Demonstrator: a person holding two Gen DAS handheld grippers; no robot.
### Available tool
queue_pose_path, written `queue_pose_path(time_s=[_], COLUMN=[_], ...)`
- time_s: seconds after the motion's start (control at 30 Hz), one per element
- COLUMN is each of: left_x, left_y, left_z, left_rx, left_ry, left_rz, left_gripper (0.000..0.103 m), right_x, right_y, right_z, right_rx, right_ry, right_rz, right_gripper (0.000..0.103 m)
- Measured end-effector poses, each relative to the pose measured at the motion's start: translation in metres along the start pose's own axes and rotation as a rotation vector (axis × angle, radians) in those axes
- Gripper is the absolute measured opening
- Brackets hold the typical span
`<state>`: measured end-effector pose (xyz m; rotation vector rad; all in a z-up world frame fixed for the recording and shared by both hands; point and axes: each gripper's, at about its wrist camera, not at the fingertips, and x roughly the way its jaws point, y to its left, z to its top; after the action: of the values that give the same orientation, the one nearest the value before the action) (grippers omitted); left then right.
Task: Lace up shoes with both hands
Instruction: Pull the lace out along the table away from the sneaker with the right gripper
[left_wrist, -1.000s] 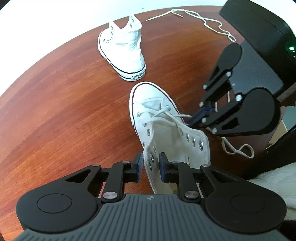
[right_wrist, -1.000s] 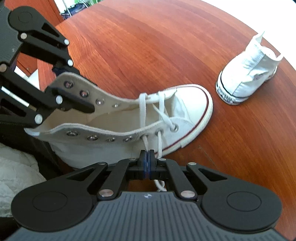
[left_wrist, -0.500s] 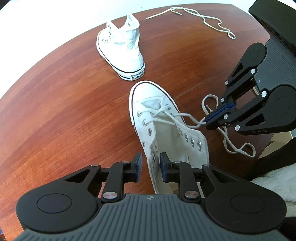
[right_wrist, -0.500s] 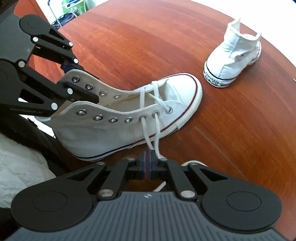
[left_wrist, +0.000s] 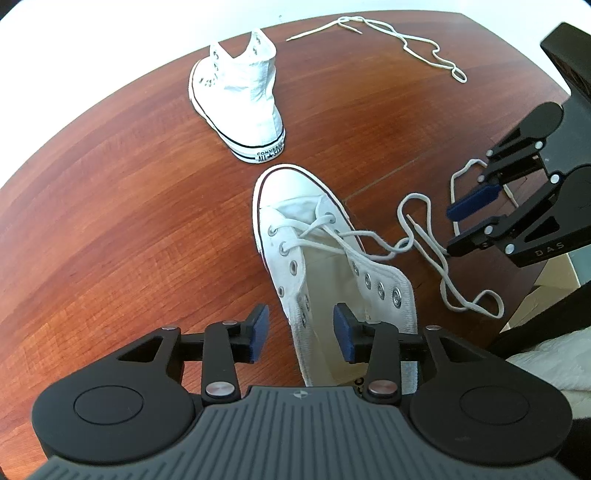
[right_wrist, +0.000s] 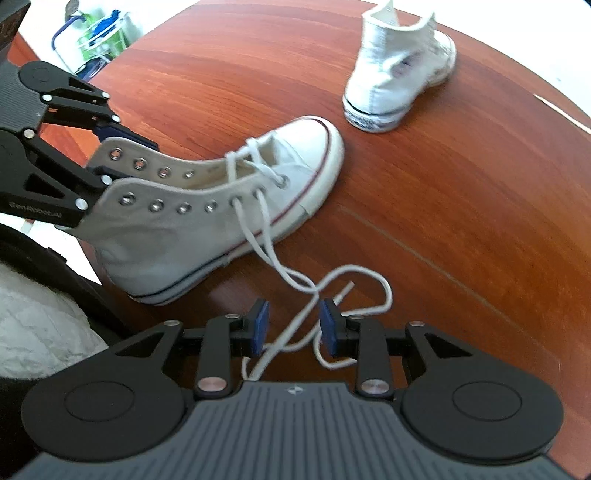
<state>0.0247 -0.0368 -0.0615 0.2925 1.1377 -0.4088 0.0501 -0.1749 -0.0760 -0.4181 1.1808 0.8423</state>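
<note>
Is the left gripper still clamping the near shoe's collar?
Apart. The left wrist view shows the left gripper with jaws just opened, clear gaps between both pads and the near shoe's collar.

free: bare table (left_wrist: 110, 206) left | blocked: far shoe (left_wrist: 240, 99), perhaps loose lace (left_wrist: 406, 40)

Each black claw (left_wrist: 301, 334) has blue pads (right_wrist: 261, 326), silver screws, ribbed grey housing.
</note>
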Motion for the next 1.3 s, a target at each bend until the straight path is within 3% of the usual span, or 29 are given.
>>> queue_pose_path(time_s=[0.23,0.47,0.73,0.97,1.3], left_x=[0.001,0.003,0.002,0.005,0.006], left_y=[0.001,0.001,0.001,0.001,0.003], left_z=[-0.001,-0.001,-0.003,-0.004,-0.005], left_rx=[0.007,0.016,0.024,0.016,-0.003], left_ry=[0.011,0.025,0.021,0.028,0.035], left_rz=[-0.002,-0.015,-0.015,-0.013,-0.008], left_gripper=[0.050,0.052,0.052,0.052,0.052], right_x=[0.000,0.001,0.001,-0.007,-0.026], right_y=[-0.009,-0.021,-0.023,-0.041,-0.056], right_z=[-0.011,-0.012,-0.023,-0.051,-0.075], right_rx=[0.067,0.156,0.180,0.284,0.194], right_ry=[-0.011,-0.045,-0.019,0.006,0.036], right_rz=[-0.044,-0.148,-0.158,-0.183,-0.183], right_gripper=[0.032,0.032,0.032,0.032,0.030])
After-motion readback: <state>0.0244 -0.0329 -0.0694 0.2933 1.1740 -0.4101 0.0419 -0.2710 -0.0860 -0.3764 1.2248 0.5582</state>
